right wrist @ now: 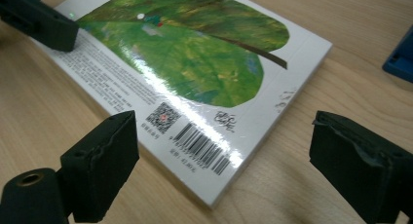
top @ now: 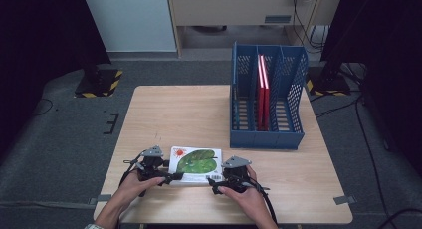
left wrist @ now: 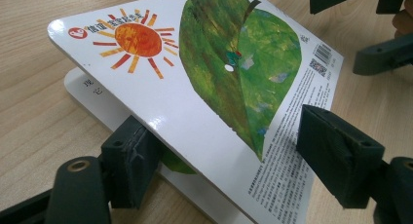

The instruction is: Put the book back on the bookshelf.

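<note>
A white book (top: 195, 162) with a green leaf and an orange sun on its cover lies near the table's front edge. My left gripper (top: 171, 178) is at its left side. In the left gripper view (left wrist: 234, 151) one jaw sits under the raised front cover (left wrist: 204, 87) and the other lies on top, with a white page (left wrist: 92, 100) showing below. The jaws stand wide, so I read this gripper as open. My right gripper (top: 215, 181) is open at the book's near right corner. Its jaws (right wrist: 224, 160) straddle the barcode corner (right wrist: 204, 151) without touching it.
A blue three-slot file rack (top: 266, 139) stands at the table's back right with red books (top: 263, 89) upright in its middle slot. Bare wooden table (top: 164, 114) stretches to the left and behind the book. Dark stands and cables ring the table on the floor.
</note>
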The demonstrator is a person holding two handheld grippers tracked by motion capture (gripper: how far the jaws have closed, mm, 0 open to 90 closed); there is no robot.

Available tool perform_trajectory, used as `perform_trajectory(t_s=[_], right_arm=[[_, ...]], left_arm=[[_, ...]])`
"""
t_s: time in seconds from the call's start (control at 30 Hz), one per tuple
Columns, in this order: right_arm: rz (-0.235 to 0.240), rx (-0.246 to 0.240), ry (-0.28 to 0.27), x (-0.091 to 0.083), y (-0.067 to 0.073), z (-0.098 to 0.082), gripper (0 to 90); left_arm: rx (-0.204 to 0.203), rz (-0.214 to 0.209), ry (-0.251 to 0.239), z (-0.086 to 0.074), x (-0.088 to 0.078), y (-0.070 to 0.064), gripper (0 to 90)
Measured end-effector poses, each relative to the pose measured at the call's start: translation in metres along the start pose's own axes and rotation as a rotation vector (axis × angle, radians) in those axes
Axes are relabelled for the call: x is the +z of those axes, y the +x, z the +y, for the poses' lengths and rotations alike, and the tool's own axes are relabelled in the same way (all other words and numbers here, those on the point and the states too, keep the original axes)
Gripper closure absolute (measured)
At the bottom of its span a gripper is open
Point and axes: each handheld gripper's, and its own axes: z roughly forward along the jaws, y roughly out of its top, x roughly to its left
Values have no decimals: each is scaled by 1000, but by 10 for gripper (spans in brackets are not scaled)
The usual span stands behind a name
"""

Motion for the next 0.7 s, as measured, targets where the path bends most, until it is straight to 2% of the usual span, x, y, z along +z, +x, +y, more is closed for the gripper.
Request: perform_trajectory(t_s=[0.2, 0.43, 0.57, 0.7], right_arm=[[0, 12, 7, 3, -6, -1, 156], [27, 29, 28, 11, -6, -3, 126], [42, 61, 32, 14, -8, -5, 116], [58, 45, 27, 16, -8, -5, 109]], left_arm=[[1, 0, 1, 0, 0, 1, 248], [-3, 6, 1, 0, -2, 2, 310], [-12, 6, -1, 0, -3, 4, 353], [-16, 4, 1, -1, -3, 4, 395]])
